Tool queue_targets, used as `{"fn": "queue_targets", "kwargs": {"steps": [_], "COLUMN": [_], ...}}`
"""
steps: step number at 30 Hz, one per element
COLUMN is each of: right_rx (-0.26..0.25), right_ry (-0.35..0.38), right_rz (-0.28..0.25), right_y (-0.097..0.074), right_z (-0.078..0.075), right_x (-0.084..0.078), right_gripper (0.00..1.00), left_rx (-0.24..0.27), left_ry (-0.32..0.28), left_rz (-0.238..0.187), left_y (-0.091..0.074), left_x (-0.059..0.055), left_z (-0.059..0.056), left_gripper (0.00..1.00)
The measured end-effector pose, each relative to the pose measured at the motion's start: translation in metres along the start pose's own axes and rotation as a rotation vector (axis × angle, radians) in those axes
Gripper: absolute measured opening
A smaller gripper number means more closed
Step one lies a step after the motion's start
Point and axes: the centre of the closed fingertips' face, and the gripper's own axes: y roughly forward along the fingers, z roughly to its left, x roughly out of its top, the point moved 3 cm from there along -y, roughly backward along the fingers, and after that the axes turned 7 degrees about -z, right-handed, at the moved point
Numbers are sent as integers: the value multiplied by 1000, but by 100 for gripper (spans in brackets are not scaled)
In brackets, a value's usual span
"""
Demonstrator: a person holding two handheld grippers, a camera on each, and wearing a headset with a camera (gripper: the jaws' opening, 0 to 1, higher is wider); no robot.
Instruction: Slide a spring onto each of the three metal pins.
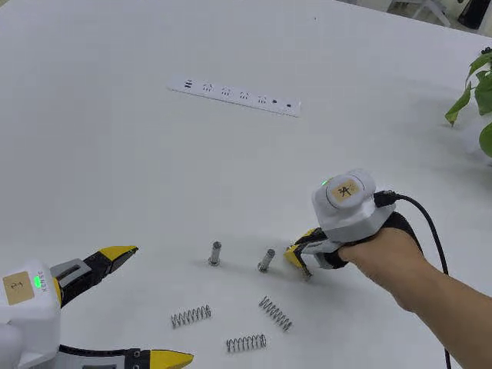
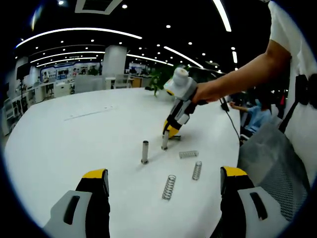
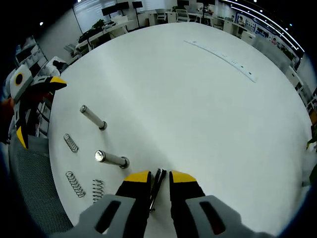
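white table (image 1: 115, 138); left gripper (image 1: 161, 302) label (image 1: 18, 287) perhaps "p1".

A broad white desk (image 1: 115, 138) spreads across the head view, with a white power strip (image 1: 234, 97) at upper middle and green plant leaves (image 1: 478, 100) at the right edge. In the left gripper view, curved light strips (image 2: 79, 31) cross a dark ceiling above a white column (image 2: 114, 60). A grey mesh chair (image 2: 277, 163) sits at lower right.

Three coil springs (image 1: 191, 315) and three bare pins on the tabletop
Springs lie flat. The left pin (image 1: 214, 253) and middle pin (image 1: 266, 260) stand upright, and the third pin (image 3: 154, 191) is pinched in the right gripper's (image 3: 159, 174) jaws.
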Motion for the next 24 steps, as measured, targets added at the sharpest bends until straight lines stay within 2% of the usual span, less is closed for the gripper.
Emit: {"fn": "queue_targets", "kwargs": {"steps": [13,24], "right_rx": [-22,-20], "right_ry": [-38,-21], "right_rz": [19,17], "right_y": [3,2], "right_z": [-6,-4], "right_x": [2,1], "right_gripper": [11,9], "left_rx": [1,3], "left_ry": [-6,-6], "left_rz": [0,-1], "left_y": [2,3], "left_x": [1,2], "left_z": [0,1], "left_gripper": [94,94]}}
